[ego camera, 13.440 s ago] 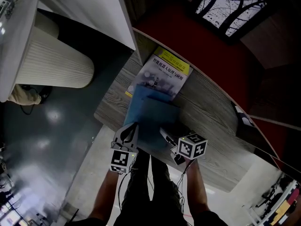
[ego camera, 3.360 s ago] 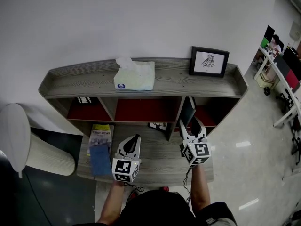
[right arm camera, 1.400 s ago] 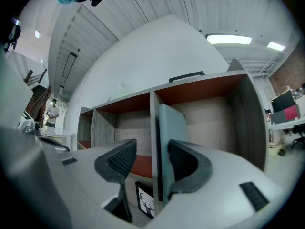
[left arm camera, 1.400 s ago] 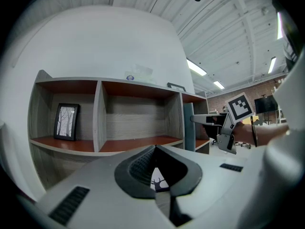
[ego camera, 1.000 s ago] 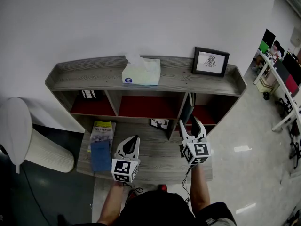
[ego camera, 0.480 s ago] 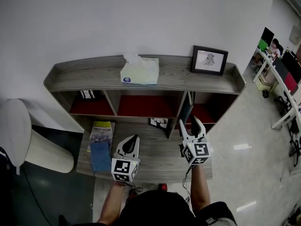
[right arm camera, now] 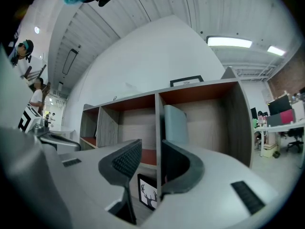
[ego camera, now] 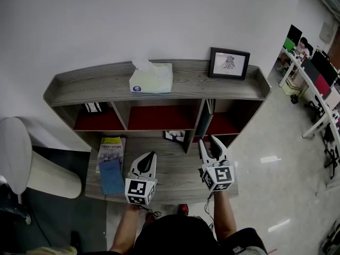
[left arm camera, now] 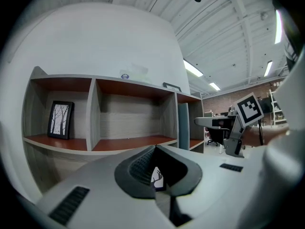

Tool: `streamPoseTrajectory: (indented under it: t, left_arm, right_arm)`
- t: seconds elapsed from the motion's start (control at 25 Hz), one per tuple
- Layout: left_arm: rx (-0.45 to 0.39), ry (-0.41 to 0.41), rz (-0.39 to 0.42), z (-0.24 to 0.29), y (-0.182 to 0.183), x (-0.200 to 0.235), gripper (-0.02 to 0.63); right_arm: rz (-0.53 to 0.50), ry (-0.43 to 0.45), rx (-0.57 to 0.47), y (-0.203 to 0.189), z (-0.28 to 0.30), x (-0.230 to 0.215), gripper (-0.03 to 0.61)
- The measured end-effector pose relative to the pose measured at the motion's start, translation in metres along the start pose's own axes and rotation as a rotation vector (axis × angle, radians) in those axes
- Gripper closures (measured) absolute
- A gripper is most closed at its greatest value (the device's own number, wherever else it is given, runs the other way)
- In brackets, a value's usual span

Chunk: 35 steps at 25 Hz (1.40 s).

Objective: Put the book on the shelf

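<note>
I log: grey shelf (ego camera: 101,85) against white wall (ego camera: 159,20), glossy floor (ego camera: 276,195); tissue box (ego camera: 151,78) and picture (ego camera: 229,63) on top. Book (right arm camera: 174,123) upright in right compartment. Left gripper (ego camera: 154,154) pressed together; right gripper (ego camera: 207,142) spread, just narrowing, empty.

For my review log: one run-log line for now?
book: upright in shelf | right tongs: apart, empty, just been closing | left tongs: shut

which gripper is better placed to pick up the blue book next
Left, probably: the left gripper sits beside the blue book, while the right gripper is clearly farther away.
</note>
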State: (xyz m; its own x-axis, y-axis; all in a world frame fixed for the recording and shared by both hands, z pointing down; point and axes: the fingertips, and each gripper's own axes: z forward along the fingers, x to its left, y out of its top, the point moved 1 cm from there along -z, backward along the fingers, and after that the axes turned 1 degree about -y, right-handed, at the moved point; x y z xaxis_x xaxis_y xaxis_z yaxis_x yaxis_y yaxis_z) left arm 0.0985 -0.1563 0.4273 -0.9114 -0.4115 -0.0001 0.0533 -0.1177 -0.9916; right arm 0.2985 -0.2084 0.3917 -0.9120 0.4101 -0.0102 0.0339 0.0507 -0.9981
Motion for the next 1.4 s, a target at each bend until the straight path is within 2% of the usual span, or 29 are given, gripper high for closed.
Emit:
streamPoseTrajectory:
  t: [0.36, 0.64, 1.04, 1.4]
  left_arm:
    - [0.005, -0.052, -0.001, -0.004, -0.002, -0.010, 0.606]
    - [0.021, -0.095, -0.002, -0.013, -0.004, -0.015, 0.606]
    - [0.041, -0.151, 0.009, -0.049, -0.013, -0.004, 0.606]
    - [0.068, -0.165, -0.013, -0.093, -0.031, 0.018, 0.606]
  right_arm:
    - [0.010, -0.025, 0.030, -0.009, -0.031, 0.020, 0.503]
    - [0.035, -0.058, 0.040, -0.015, -0.058, 0.043, 0.537]
    - [0.078, -0.099, 0.062, -0.029, -0.090, 0.090, 0.543]
    - [0.089, -0.113, 0.080, -0.043, -0.106, 0.141, 0.543]
